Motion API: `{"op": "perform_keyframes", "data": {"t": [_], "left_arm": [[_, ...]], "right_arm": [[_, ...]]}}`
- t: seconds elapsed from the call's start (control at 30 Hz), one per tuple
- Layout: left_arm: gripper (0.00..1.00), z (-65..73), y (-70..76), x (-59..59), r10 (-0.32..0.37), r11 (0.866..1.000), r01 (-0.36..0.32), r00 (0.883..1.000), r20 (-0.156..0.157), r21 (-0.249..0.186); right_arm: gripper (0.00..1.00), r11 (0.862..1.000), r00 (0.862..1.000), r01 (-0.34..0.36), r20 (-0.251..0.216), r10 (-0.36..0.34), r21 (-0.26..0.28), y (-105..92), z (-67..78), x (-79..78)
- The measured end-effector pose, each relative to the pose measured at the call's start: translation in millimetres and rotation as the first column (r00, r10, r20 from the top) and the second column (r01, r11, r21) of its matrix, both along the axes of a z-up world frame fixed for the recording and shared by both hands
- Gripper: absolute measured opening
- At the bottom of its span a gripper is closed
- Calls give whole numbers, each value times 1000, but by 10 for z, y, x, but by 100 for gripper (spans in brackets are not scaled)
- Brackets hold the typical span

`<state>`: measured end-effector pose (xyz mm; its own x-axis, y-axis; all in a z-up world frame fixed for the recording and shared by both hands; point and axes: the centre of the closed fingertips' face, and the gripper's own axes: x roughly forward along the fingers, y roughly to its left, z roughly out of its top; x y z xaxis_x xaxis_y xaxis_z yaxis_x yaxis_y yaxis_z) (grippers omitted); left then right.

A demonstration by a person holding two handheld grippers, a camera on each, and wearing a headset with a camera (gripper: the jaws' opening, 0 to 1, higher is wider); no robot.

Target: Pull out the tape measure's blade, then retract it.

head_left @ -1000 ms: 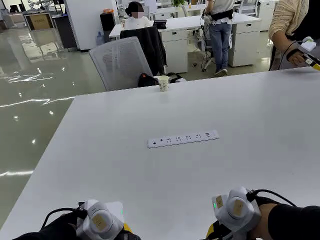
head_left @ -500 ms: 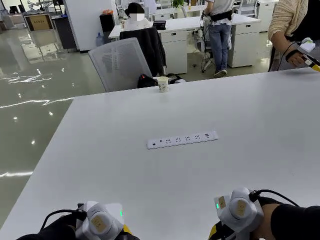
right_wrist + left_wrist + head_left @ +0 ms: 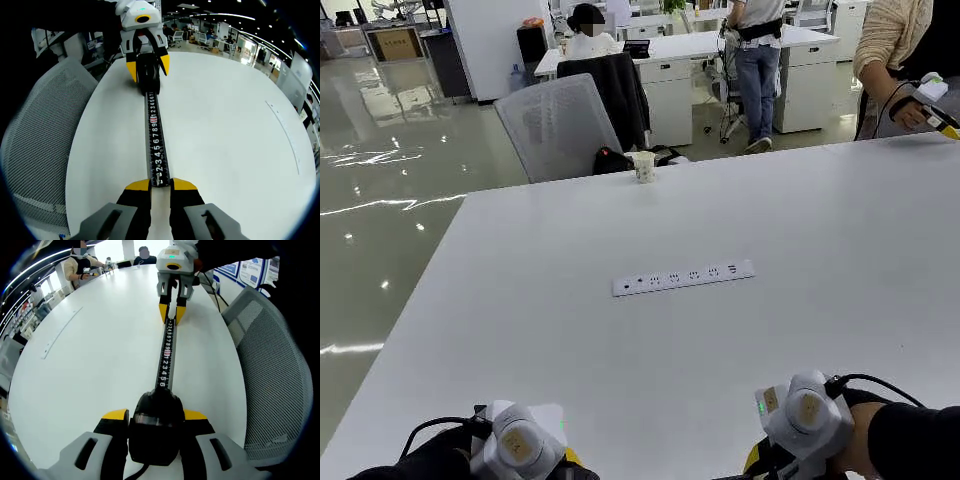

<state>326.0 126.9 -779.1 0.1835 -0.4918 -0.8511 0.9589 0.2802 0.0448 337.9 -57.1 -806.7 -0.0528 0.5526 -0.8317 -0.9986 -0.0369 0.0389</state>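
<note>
Left gripper (image 3: 155, 416) clamps the tape measure case (image 3: 154, 432) | right gripper (image 3: 161, 186) pinches the blade (image 3: 155, 145) tip | blade spans between them over the near table (image 3: 225, 125) edge | right gripper has edged slightly outward; extension seems nearly done

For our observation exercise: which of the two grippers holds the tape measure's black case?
The left gripper: its jaws clamp the black case, while the right gripper pinches only the end of the pulled-out blade.

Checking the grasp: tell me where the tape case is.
Left gripper view, bottom centre: the case sits clamped in the left tongs, its blade running to the right tongs.
</note>
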Motion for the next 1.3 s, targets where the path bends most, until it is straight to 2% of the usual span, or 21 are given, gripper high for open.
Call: {"op": "perform_keyframes", "data": {"t": [1.3], "left_arm": [[35,10,-7,11,2,1000,-2,1000,1,-3]], "right_arm": [[10,1000,1000,14,-11,-14,-12,-147,2,21]]}}
